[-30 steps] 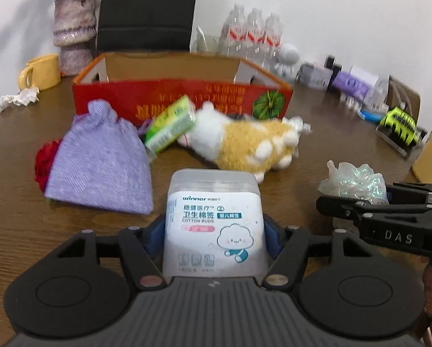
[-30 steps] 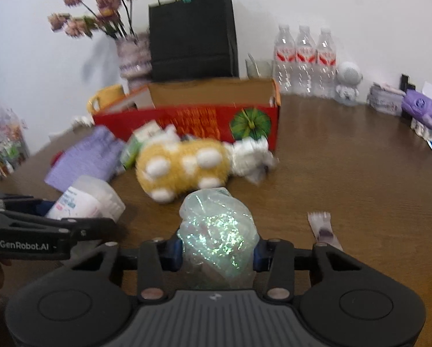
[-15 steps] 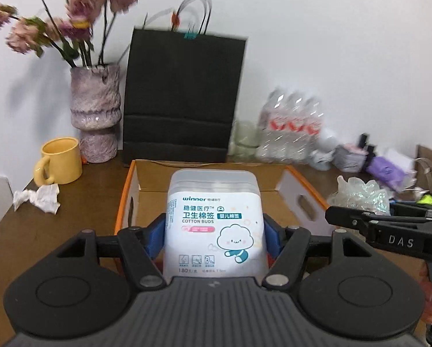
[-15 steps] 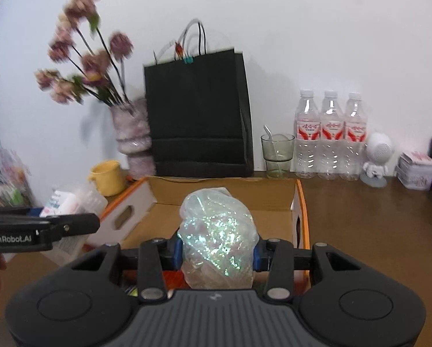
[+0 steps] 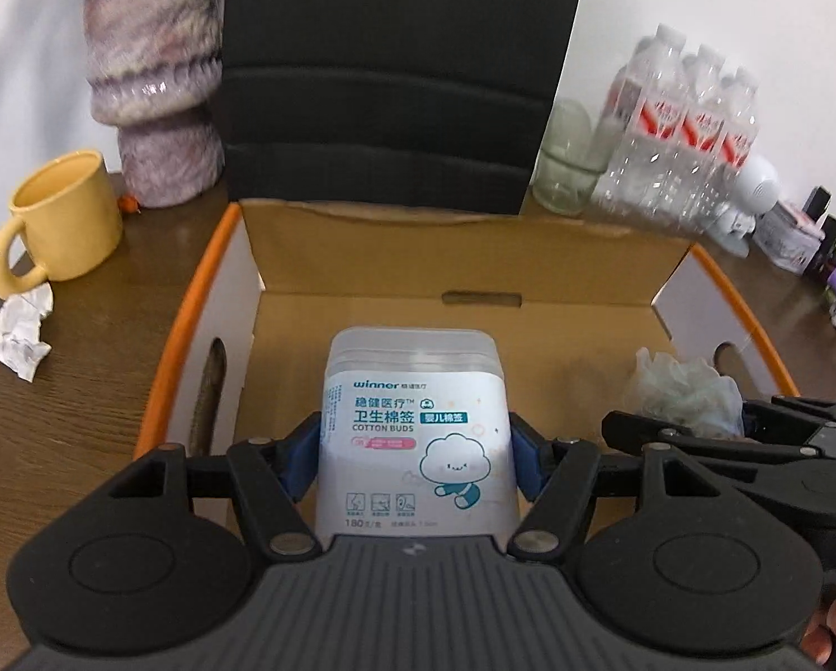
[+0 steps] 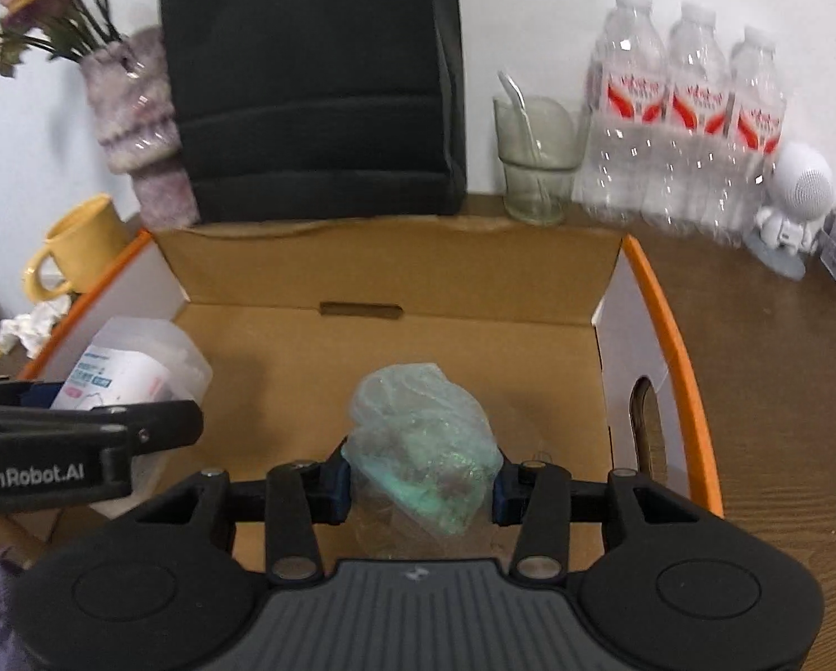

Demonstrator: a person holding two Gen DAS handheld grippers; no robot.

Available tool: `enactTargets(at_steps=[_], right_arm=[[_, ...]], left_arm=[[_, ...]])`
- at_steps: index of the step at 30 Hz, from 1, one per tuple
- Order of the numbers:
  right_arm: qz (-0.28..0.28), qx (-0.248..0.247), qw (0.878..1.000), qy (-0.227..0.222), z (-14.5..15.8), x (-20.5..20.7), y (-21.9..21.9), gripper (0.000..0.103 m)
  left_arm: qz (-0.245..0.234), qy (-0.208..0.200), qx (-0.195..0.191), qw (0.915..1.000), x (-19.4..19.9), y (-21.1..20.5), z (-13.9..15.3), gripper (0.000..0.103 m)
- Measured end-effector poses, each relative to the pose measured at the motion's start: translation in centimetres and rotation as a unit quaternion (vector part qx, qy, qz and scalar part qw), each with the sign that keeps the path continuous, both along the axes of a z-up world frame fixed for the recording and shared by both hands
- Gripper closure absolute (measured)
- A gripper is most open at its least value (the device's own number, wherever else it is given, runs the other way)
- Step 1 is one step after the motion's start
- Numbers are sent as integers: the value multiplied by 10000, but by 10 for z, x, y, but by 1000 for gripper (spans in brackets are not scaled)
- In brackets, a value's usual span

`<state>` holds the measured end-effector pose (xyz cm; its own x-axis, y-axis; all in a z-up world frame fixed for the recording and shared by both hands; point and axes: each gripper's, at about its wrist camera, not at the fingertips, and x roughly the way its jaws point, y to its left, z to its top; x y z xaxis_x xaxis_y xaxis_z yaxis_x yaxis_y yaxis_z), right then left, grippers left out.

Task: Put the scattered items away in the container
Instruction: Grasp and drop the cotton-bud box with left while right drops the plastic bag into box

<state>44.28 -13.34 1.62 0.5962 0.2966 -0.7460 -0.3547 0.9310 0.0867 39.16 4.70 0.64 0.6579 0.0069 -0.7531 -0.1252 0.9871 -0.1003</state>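
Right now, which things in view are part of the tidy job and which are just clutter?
Job:
cotton bud box, held by left gripper
iridescent bag, held by right gripper
cardboard box

Lying about:
yellow mug
vase
black bag
water bottles
glass
crumpled paper

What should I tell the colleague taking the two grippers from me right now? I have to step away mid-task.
Left gripper: shut on the cotton buds box, held over the left part of the cardboard box.
Right gripper: shut on the shimmery plastic bag, held over the right part of the same container.
Done: both items are carried over the open container; no other item shows inside it.
Left: open both grippers to drop them. Whether more items wait on the table is out of view.
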Motion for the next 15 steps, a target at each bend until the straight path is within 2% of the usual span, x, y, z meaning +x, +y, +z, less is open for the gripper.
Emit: enactTargets(at_steps=[3,5,6,8,11,12,14,15], right_arm=[[4,42,9999,162,-3,0,-1,47],[-8,45,9999,153,-2,-1,-2,37],[-55,-40,9999,117,-1,-2,-2,34],[-138,-139,9998,68,0,-2,-4,23],[-125,38,9998,135,4,-4,-11,21],[-105,89,9998,150,5,-5,-12,20],[-26,164,9998,139,8,-11,-13,11],[-6,173,9998,116,10,-14,-13,11]], left_arm=[[-47,72,-49,10000,4,-1,-5,35],[-43,53,-35,10000,4,0,-5,33],[-8,28,-1,10000,3,1,-4,27],[55,-107,51,9999,1,2,-1,19],[93,-240,41,9997,-5,3,6,11],[151,-268,39,9995,-8,4,8,4],[185,-398,23,9990,-14,5,13,3],[182,-449,-2,9988,-18,5,15,1]])
